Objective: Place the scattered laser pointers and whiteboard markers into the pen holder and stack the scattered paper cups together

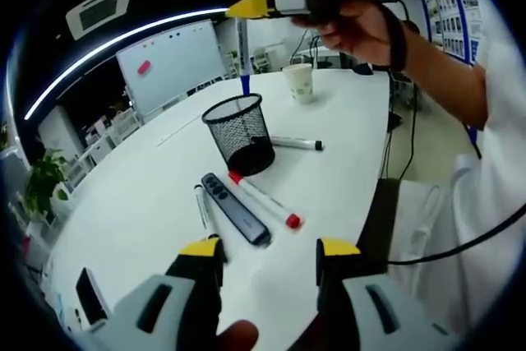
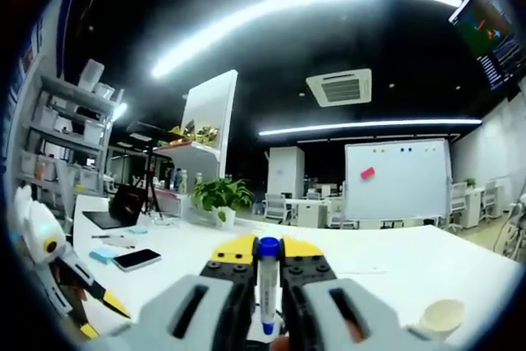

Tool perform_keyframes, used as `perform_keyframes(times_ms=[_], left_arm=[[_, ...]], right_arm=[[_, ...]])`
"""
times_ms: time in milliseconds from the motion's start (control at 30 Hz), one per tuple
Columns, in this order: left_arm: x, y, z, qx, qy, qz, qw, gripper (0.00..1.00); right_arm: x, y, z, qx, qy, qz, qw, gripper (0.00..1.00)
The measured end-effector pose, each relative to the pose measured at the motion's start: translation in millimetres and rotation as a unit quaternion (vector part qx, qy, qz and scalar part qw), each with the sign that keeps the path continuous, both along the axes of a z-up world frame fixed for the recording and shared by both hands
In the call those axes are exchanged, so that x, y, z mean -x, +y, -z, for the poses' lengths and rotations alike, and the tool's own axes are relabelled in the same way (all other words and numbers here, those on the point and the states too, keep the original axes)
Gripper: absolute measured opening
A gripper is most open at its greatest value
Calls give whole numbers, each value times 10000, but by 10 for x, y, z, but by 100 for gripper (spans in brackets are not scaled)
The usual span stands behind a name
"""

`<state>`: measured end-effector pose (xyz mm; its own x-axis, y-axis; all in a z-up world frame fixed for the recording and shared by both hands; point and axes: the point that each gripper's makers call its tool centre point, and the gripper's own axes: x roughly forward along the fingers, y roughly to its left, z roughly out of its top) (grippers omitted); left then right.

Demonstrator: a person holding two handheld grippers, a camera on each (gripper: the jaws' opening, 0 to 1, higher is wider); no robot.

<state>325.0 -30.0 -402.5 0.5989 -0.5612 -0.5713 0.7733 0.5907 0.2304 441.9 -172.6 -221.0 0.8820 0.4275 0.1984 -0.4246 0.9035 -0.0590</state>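
A black mesh pen holder [image 1: 240,133] stands on the white table [image 1: 140,203]. Beside it lie a red-capped marker [image 1: 263,199], a dark laser pointer [image 1: 236,207] and a black-capped marker [image 1: 203,210]. Another marker [image 1: 296,144] lies behind the holder. A paper cup [image 1: 300,82] stands farther back, and a cup [image 2: 444,316] shows low in the right gripper view. My left gripper [image 1: 269,252] is open above the table's near edge. My right gripper [image 1: 246,7] [image 2: 267,252] is shut on a blue-capped marker [image 2: 267,285] that hangs upright [image 1: 242,59] over the holder.
A phone [image 1: 90,293] [image 2: 136,259] lies near the table's edge. A whiteboard [image 1: 173,63] and a potted plant [image 2: 222,195] stand beyond the table. A person's white sleeve [image 1: 493,121] and a cable fill the right side. My left gripper [image 2: 49,277] enters from the left.
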Motion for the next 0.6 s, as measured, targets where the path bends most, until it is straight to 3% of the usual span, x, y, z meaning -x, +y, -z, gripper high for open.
perform_keyframes(times_ms=[600], left_arm=[[9, -35, 20, 48, -7, 47, 10000, 48]], right_arm=[[-36, 33, 94, 46, 123, -29, 9999, 11]])
